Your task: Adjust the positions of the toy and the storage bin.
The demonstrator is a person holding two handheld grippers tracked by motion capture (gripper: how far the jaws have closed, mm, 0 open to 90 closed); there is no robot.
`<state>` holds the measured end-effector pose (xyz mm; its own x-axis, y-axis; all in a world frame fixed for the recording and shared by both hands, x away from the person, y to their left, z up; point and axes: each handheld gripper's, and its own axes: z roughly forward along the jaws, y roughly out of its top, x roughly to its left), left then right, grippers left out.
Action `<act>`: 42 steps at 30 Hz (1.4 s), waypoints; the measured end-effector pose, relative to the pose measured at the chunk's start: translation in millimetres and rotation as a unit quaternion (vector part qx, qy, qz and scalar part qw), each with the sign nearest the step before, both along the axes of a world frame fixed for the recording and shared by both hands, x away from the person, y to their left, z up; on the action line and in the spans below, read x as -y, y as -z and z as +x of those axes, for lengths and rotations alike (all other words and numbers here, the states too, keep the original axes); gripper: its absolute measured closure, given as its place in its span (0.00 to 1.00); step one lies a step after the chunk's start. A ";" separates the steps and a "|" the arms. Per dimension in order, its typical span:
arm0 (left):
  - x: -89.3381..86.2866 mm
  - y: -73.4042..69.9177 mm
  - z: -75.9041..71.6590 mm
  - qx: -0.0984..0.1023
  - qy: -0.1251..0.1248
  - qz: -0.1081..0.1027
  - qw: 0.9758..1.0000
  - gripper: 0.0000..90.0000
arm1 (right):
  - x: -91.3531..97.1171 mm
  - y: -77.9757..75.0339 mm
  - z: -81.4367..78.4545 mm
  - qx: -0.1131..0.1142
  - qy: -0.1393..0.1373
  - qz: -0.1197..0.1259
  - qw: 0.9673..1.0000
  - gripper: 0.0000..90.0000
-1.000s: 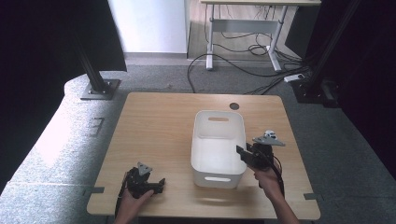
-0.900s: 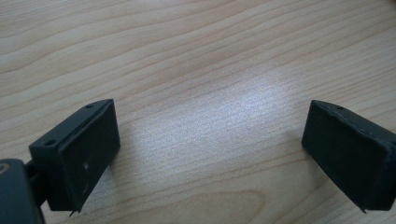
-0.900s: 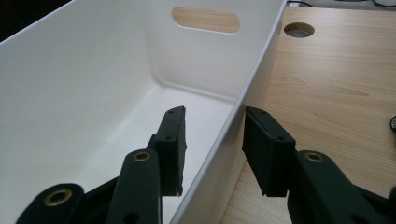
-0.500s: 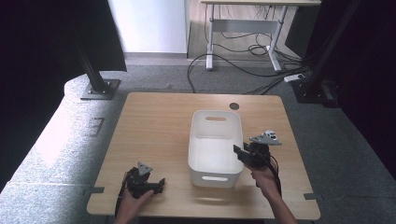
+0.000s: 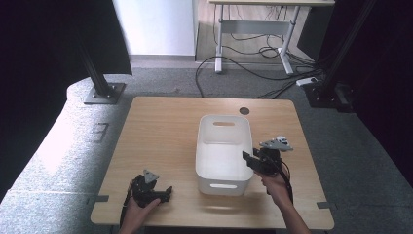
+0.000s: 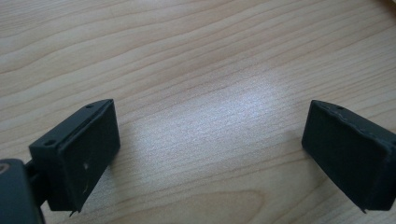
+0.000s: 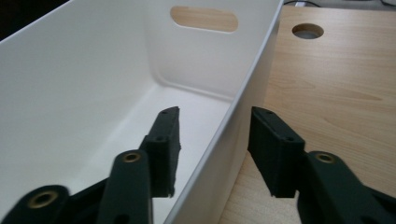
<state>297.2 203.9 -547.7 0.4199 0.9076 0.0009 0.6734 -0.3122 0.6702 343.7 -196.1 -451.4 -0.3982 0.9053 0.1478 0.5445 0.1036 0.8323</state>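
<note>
A white plastic bin [image 5: 200, 146] with handle slots stands empty in the middle of the wooden table [image 5: 160, 131]. My right gripper [image 5: 248, 158] straddles the bin's right wall [image 7: 243, 88], with one jaw inside and one outside. Its jaws have just been opening, and a gap shows on each side of the wall between them. In the right gripper view [image 7: 212, 114] the bin's floor is bare. My left gripper [image 5: 165, 192] rests near the table's front left edge. In the left gripper view [image 6: 210, 126] its jaws stand wide apart over bare wood.
A round cable hole [image 5: 244, 110] sits in the tabletop behind the bin. Beyond the table are a grey floor, black stands [image 5: 100, 87], a desk frame [image 5: 253, 29] and loose cables [image 5: 253, 73].
The right gripper's jaws have parted from the bin's right wall. The bin sits slightly further left than a second ago. Both hands have stayed where they were.
</note>
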 end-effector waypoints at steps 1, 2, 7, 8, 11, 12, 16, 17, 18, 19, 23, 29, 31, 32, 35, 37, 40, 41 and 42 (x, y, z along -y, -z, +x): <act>0.0 0.0 0.0 0.000 0.000 0.000 1.000 0.05 | 1.9 -0.6 -0.7 0.007 0.001 0.004 1.000 0.53; 0.0 0.0 0.0 0.000 0.000 0.000 1.000 0.05 | 3.2 -1.6 -1.2 0.010 0.002 0.007 1.000 0.51; -0.1 0.0 0.3 0.000 0.002 0.000 1.000 0.04 | 6.2 -7.3 -4.5 0.033 0.002 0.009 0.999 0.41; -0.1 0.0 0.4 0.000 0.002 0.000 1.000 0.04 | 6.2 -7.3 -4.5 0.033 0.002 0.009 0.999 0.41; -0.2 0.1 1.9 -0.001 0.006 0.000 1.000 0.04 | 6.2 -13.0 -6.3 0.048 -0.007 0.004 0.999 0.36; -0.2 0.1 1.9 -0.001 0.006 0.000 1.000 0.03 | 6.2 -13.0 -6.3 0.048 -0.007 0.004 0.999 0.36; -0.2 0.2 1.9 -0.001 0.006 0.000 1.000 0.04 | 10.8 -23.5 -11.3 0.061 -0.013 0.014 0.998 0.34; -0.1 0.1 1.9 -0.001 0.006 0.001 1.000 0.04 | 11.7 -24.7 -12.3 0.063 -0.013 0.014 0.998 0.33; -0.1 0.1 1.9 -0.001 0.005 0.000 1.000 0.04 | 12.9 -26.2 -13.6 0.065 -0.015 0.013 0.998 0.33; -0.1 0.1 1.9 -0.001 0.005 0.000 1.000 0.03 | 14.1 -27.6 -14.8 0.066 -0.017 0.010 0.998 0.33; -0.1 0.1 2.3 -0.001 0.006 0.000 1.000 0.03 | 18.5 -30.8 -18.3 0.070 -0.017 0.006 0.997 0.33; -0.1 0.2 4.2 -0.003 0.012 0.001 1.000 0.02 | 27.7 -31.6 -23.0 0.075 -0.009 0.011 0.997 0.32; 0.0 0.2 4.2 -0.003 0.012 0.001 1.000 0.02 | 31.8 -29.2 -25.7 0.074 -0.006 0.012 0.997 0.32; 0.0 0.2 4.2 -0.003 0.012 0.001 1.000 0.02 | 31.8 -29.2 -25.7 0.074 -0.006 0.012 0.997 0.32; 0.0 0.2 4.1 -0.002 0.012 0.001 1.000 0.02 | 39.9 -26.4 -29.6 0.072 0.005 0.010 0.997 0.32; 0.0 0.2 4.1 -0.002 0.012 0.000 1.000 0.02 | 46.1 -26.3 -31.9 0.073 0.013 0.010 0.997 0.32; 0.0 0.2 4.2 -0.003 0.012 0.001 1.000 0.02 | 56.3 -27.5 -33.6 0.073 0.025 0.012 0.997 0.32; 0.0 0.2 4.2 -0.003 0.012 0.001 1.000 0.02 | 56.3 -27.5 -33.6 0.073 0.025 0.012 0.997 0.32; 0.1 0.2 4.5 -0.003 0.012 0.001 1.000 0.02 | 63.2 -28.3 -34.0 0.073 0.033 0.010 0.997 0.32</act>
<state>301.8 203.8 -548.0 0.4420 0.8970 -0.0005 0.6696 -0.3296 0.6656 309.7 -259.3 -423.1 -0.3562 0.9278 0.1109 0.4217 0.0537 0.9051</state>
